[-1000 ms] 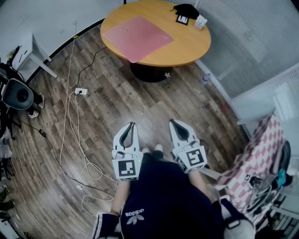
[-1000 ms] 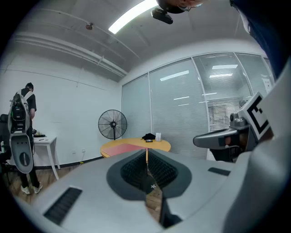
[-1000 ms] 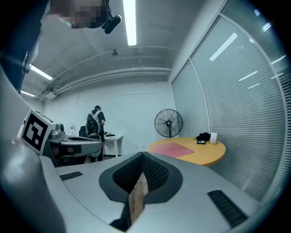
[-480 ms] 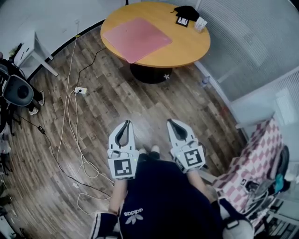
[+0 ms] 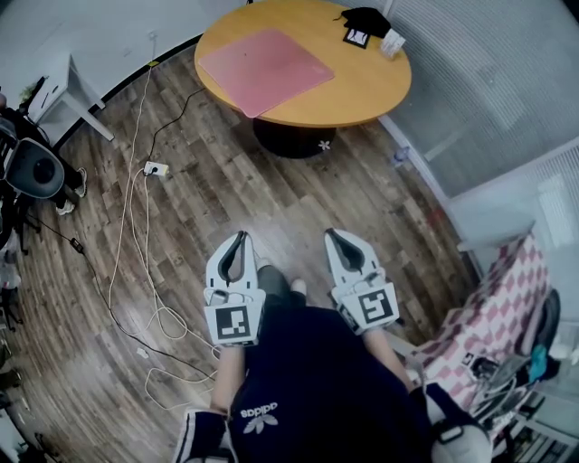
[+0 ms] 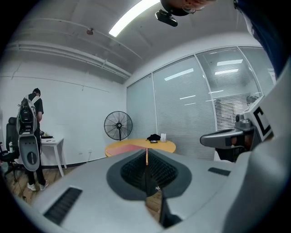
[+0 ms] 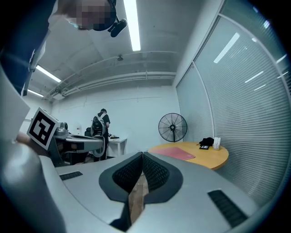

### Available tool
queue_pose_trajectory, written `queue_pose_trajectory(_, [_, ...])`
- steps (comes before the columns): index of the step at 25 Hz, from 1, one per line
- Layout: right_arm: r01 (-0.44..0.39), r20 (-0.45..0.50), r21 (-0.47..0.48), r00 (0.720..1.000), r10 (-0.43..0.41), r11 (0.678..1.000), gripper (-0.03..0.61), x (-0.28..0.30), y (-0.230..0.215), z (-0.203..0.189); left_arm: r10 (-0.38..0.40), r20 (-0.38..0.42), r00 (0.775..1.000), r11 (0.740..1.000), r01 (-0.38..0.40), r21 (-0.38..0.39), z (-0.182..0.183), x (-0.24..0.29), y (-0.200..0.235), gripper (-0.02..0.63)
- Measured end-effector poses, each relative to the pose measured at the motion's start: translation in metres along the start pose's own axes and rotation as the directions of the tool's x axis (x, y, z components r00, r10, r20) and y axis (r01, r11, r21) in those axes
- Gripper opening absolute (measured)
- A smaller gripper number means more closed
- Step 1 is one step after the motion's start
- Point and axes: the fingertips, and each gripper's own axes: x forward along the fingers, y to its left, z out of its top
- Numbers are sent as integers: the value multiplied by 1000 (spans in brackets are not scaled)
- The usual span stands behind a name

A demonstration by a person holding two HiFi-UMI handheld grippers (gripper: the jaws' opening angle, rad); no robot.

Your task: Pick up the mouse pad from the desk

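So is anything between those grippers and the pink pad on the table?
Nothing visible. Only wooden floor lies between the left gripper, the right gripper and the table bearing the mouse pad; the cables trail off to the left.

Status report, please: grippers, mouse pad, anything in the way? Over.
Shut and empty: left gripper, right gripper. Pink mouse pad flat on round table, far ahead, untouched. Floor cables lie left of the route.

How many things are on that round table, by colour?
Pink: 1, mouse pad
Black: 1, bundle
Black and white: 1, card
White: 1, box
Total: 4
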Motion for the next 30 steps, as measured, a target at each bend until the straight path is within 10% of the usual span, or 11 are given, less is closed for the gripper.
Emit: queue_pose_trajectory(30, [180,-36,7,983,-179,984,5,224,-42,33,-159,-3,987,986,159,-41,33,184,167,3])
